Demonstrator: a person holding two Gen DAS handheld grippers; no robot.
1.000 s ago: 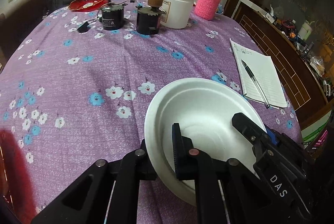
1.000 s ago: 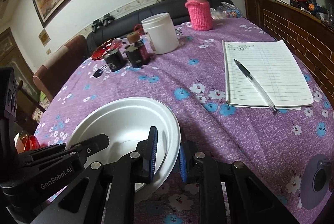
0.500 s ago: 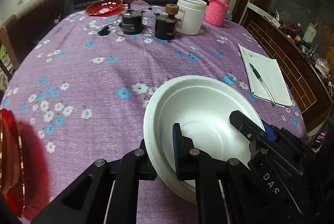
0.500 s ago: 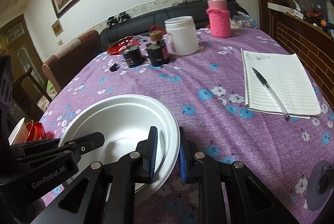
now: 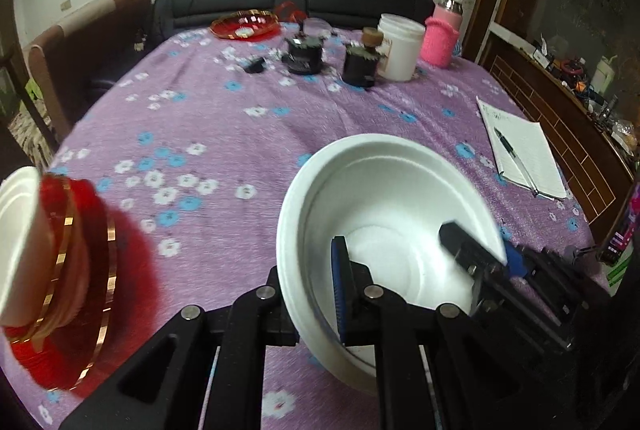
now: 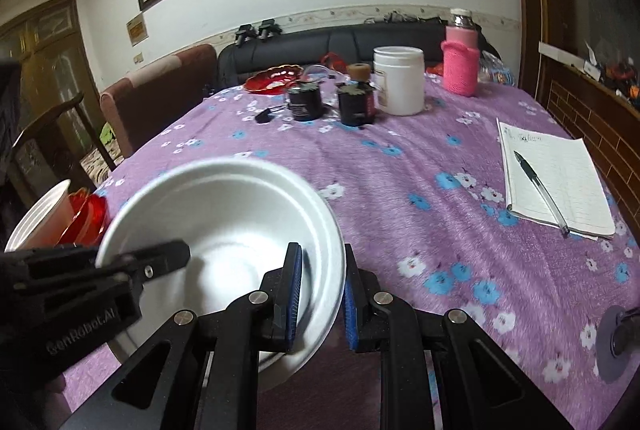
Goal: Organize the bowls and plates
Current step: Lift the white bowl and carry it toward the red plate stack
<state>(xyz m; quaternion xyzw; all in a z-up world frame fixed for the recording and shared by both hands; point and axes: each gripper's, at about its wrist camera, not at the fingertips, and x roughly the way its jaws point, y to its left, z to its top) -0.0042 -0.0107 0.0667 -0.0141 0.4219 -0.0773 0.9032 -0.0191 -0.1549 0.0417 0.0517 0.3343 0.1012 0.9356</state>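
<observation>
**A:** What can't you make out from here?

**B:** A fair bit. On the left edge there's a red dish (image 5: 80, 294) with gold bands, blurred and cut off, and a white bowl (image 5: 18, 242) resting on it that runs out of the left wrist view. The small dark jars (image 6: 306, 103) at the far end have labels, but they're too small to read. The notepad (image 6: 560, 181) has a line of handwriting at its top that I can't read either, with a pen (image 6: 540, 185) lying across it.

**A:** And the bowl they're carrying?

**B:** The white foam bowl (image 5: 384, 226) is held over the purple flowered tablecloth (image 5: 240, 133), tilted, pinched from both sides. The left gripper (image 5: 316, 282) is clamped on the bowl's near-left rim, one blue-padded finger inside the bowl and the other outside, under the wall. The right gripper (image 6: 322, 282) is closed on the opposite rim the same way, one pad inside and one outside.

**A:** So neither one's spread wide?

**B:** No, both jaws are narrow, with only the thin rim between the pads.

**A:** Any writing you can actually read?

**B:** "GenRobot.AI" on the side of the left gripper's body, seen from the right wrist view. The white tub (image 6: 400, 79) beside the pink knitted bottle sleeve (image 6: 460, 67) has a label, illegible.
</observation>
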